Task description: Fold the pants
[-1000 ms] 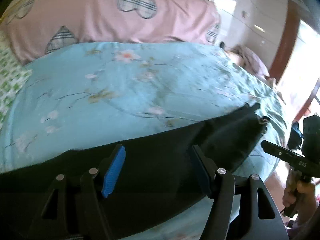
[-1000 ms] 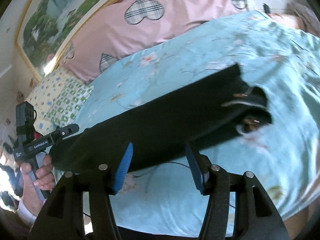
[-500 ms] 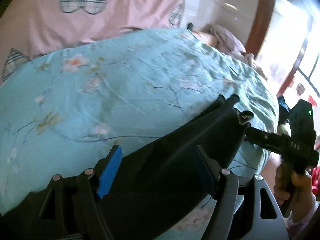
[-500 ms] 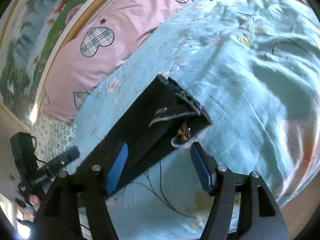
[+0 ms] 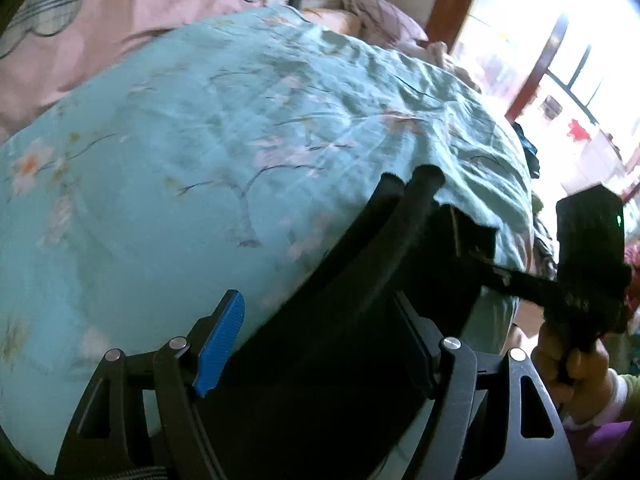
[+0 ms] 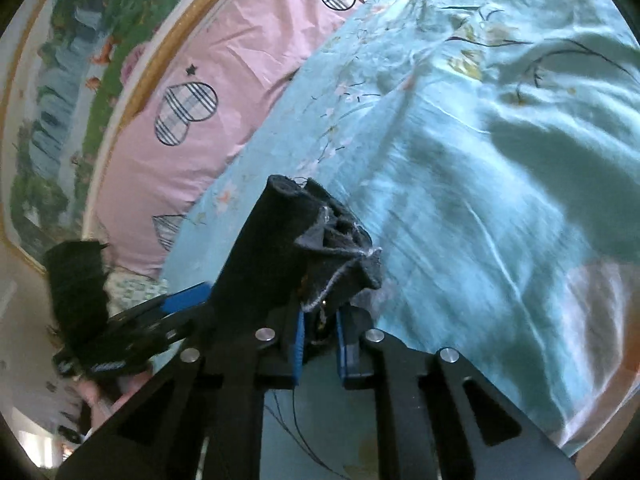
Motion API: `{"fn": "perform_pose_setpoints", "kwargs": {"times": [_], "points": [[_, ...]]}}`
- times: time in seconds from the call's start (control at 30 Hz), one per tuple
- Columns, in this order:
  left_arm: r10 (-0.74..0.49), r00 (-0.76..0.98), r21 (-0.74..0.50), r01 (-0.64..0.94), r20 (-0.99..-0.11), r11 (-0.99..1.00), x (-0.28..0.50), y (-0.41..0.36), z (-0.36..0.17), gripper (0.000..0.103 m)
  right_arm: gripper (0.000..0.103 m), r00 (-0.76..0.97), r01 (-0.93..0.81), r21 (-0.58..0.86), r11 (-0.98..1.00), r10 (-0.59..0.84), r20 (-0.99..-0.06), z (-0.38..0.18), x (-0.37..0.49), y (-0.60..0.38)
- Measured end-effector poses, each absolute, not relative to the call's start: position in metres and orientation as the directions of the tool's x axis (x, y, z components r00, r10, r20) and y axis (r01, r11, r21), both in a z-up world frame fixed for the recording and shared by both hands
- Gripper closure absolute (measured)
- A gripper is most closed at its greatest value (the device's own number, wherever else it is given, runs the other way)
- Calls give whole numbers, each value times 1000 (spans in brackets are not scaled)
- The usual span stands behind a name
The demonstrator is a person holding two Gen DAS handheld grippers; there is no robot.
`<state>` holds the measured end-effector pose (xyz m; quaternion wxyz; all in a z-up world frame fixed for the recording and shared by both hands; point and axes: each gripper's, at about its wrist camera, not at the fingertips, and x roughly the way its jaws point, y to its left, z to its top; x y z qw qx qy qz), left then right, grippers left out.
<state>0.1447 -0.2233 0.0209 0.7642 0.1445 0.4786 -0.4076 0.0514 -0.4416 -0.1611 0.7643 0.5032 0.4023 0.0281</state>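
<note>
The black pants [image 5: 352, 320] lie along the near edge of a light blue floral bedspread [image 5: 200, 140]. My left gripper [image 5: 316, 340] is open, its blue pads wide apart over the pants. My right gripper [image 6: 318, 344] is shut on the bunched waist end of the pants [image 6: 320, 240], which stands up crumpled between its pads. The right gripper also shows at the right of the left wrist view [image 5: 576, 280], gripping the pants' end. The left gripper shows at the left of the right wrist view [image 6: 160, 316].
A pink pillow with plaid hearts [image 6: 208, 92] lies at the head of the bed under a framed landscape picture [image 6: 80, 80]. A green patterned pillow [image 6: 132, 284] is beside it. A brown door frame and bright window [image 5: 560, 60] stand beyond the bed's far side.
My right gripper has moved in and shut on the waist end of the pants, bunching it up. My left gripper has stayed open and shifted along the pants toward the right gripper.
</note>
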Motion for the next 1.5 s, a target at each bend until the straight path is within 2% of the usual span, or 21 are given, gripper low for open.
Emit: {"fn": "perform_pose_setpoints", "kwargs": {"times": [0.23,0.3,0.43,0.5,0.53,0.63,0.9,1.2,1.5], "points": [[-523,-21,-320,812,-852,489,181,-277,5,31,90,708,311,838,447,480,-519,-165,36,-447],[-525,-75,-357,812,-848,461,189,-290,-1,37,90,711,301,843,446,483,-510,-164,36,-446],[-534,-192,-432,823,-823,370,194,-310,-6,56,90,715,286,848,446,490,-499,-165,36,-446],[-535,-234,-461,819,-812,342,195,-314,-7,72,90,717,279,851,445,493,-493,-166,36,-446],[-536,-257,-479,814,-804,329,195,-315,-8,83,90,717,277,851,446,494,-492,-166,35,-446],[-546,-234,-456,833,-804,314,188,-316,-4,90,90,717,270,852,449,497,-489,-166,34,-445],[-613,-152,-422,847,-775,323,179,-296,29,92,90,725,229,856,464,505,-468,-155,37,-443],[-739,-28,-388,864,-674,321,160,-217,95,92,90,749,25,909,416,595,-293,-110,53,-425],[-762,121,-369,820,-636,438,136,-116,110,93,90,653,-161,909,385,732,-194,-75,84,-365]]}}
